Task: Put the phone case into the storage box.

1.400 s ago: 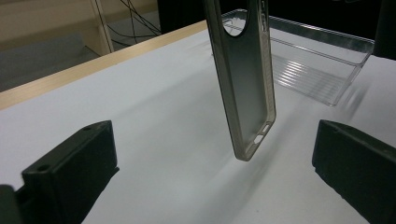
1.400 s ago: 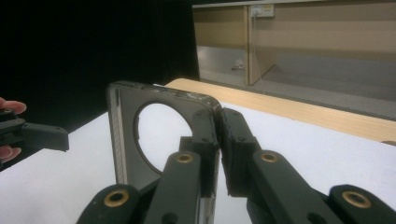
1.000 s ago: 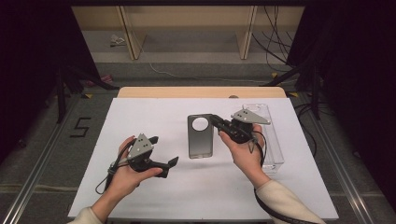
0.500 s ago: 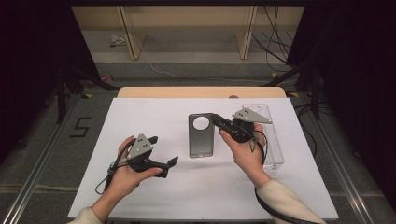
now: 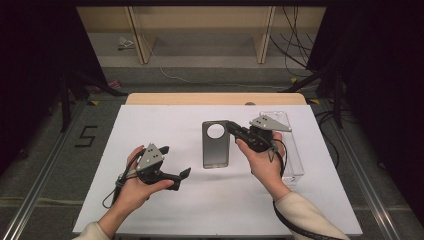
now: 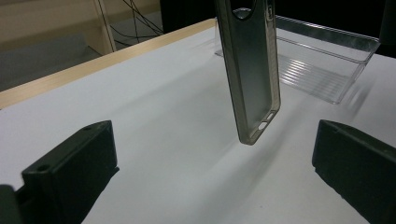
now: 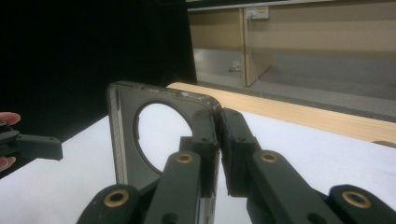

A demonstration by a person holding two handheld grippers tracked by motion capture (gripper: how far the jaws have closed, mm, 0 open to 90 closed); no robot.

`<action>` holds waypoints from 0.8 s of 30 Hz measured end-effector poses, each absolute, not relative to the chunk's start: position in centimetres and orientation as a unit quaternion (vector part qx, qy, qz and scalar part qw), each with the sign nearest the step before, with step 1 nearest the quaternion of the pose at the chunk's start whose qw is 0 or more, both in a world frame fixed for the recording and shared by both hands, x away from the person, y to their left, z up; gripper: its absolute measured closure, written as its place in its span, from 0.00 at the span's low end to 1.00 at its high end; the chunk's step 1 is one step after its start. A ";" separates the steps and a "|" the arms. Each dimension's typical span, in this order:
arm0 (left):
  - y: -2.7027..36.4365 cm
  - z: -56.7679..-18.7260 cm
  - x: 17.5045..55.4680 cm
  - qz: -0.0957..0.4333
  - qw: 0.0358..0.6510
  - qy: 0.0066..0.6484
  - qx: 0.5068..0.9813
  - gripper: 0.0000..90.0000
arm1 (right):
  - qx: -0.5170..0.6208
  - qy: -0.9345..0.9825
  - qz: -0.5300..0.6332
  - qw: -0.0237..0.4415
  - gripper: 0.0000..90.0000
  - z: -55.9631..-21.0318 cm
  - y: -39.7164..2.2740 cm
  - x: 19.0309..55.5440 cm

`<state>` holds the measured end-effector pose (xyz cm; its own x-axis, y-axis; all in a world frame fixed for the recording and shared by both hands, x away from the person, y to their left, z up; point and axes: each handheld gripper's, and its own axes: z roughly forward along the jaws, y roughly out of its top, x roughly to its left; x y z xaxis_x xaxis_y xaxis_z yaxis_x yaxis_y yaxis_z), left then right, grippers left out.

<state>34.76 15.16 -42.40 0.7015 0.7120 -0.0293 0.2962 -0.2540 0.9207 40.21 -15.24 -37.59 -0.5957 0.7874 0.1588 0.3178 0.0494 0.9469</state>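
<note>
A smoky translucent phone case (image 5: 216, 147) with a round camera hole hangs over the middle of the white table. My right gripper (image 5: 231, 126) is shut on its upper right edge. In the right gripper view the two pads (image 7: 218, 144) pinch the rim of the case (image 7: 140, 126) beside the hole. In the left gripper view the case (image 6: 252, 79) dangles with its lower end just off the table top, ahead of my left gripper (image 6: 210, 172). That left gripper (image 5: 175, 161) stands open near the table's front left, with nothing between its jaws.
A clear plastic tray (image 5: 292, 150) lies on the table at the right, behind my right hand, and it is also in the left gripper view (image 6: 317, 60). The white table top (image 5: 165, 125) ends in a wooden strip at the far edge. Shelving legs and cables lie on the floor beyond.
</note>
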 end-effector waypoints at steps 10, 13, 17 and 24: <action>15.1 -42.5 34.8 0.202 0.514 0.329 0.766 0.00 | 0.401 0.688 0.566 0.211 0.95 -37.2 -15.7 40.3; 15.2 -42.5 34.8 0.202 0.515 0.329 0.766 0.00 | 0.403 0.685 0.569 0.213 0.95 -37.0 -15.9 40.4; 15.2 -42.5 34.8 0.202 0.514 0.330 0.765 0.00 | 0.406 0.680 0.571 0.215 0.95 -36.8 -16.3 40.5; 15.2 -42.5 34.8 0.203 0.514 0.330 0.765 0.00 | 0.409 0.675 0.574 0.218 0.95 -36.5 -16.8 40.7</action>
<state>34.82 15.22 -42.52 0.7000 0.7136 -0.0289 0.2963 -0.2533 0.9209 40.68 -16.77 -36.45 -0.5703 0.8026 0.1748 0.3006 0.0059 0.9537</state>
